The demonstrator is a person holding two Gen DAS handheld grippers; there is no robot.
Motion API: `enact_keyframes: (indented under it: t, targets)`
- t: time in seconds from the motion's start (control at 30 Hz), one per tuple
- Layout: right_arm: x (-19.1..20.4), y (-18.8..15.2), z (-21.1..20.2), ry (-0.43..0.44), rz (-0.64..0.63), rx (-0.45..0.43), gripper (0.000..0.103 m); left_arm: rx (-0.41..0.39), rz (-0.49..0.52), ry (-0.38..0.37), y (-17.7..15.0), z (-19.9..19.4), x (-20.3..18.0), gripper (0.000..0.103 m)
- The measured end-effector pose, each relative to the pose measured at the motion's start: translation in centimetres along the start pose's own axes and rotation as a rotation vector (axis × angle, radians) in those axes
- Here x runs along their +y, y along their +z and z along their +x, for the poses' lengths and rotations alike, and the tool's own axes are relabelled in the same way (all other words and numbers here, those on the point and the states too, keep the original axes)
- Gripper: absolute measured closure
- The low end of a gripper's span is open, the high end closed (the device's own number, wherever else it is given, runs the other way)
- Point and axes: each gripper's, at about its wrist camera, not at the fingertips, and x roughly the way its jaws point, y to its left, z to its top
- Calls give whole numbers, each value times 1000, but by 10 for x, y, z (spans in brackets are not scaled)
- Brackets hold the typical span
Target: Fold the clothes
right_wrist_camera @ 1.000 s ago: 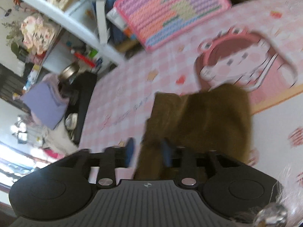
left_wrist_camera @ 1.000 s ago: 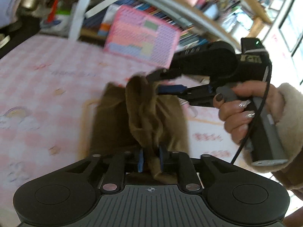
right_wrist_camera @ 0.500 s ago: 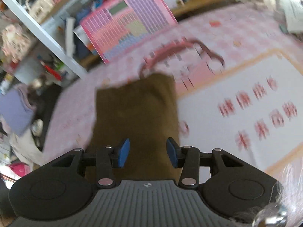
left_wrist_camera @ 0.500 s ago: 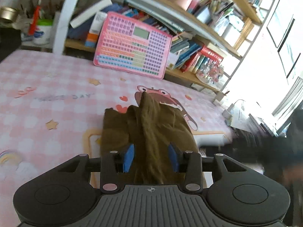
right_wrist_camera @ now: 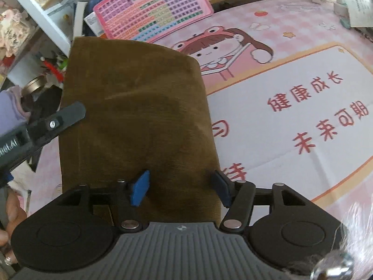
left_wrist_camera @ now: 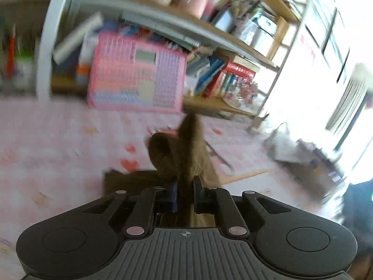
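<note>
Fingers of the left gripper (left_wrist_camera: 185, 193) are pinching a ridge of the brown garment (left_wrist_camera: 184, 149), having just been closing on it in the blurred left wrist view. Cloth is rising bunched toward twelve o'clock over the pink mat (left_wrist_camera: 58, 137). Seen from the right wrist, the right gripper (right_wrist_camera: 180, 187) is standing open, having just been widening, its blue pads (right_wrist_camera: 139, 187) gripping nothing. The garment (right_wrist_camera: 135, 107) is lying flat between and beyond them toward twelve o'clock, smooth and rectangular, the left gripper (right_wrist_camera: 70, 114) reaching over its edge from nine o'clock.
</note>
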Motion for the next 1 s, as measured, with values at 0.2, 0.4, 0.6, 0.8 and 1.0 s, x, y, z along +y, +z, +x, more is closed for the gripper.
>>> enact_keyframes:
  t: [0.2, 0.4, 0.6, 0.8, 1.0]
  targets:
    - [11, -5, 7, -33, -41, 18, 43, 164, -133, 47, -20, 46, 43, 81]
    - [7, -8, 7, -29, -23, 23, 43, 55, -182, 29, 3, 32, 47, 59]
    - [9, -9, 9, -41, -30, 24, 43, 54, -153, 51, 15, 60, 49, 75]
    - [10, -10, 9, -47, -30, 27, 43, 136, -135, 127, 13, 85, 56, 71]
    - [8, -9, 9, -39, -13, 30, 42, 56, -169, 66, 19, 31, 60, 32]
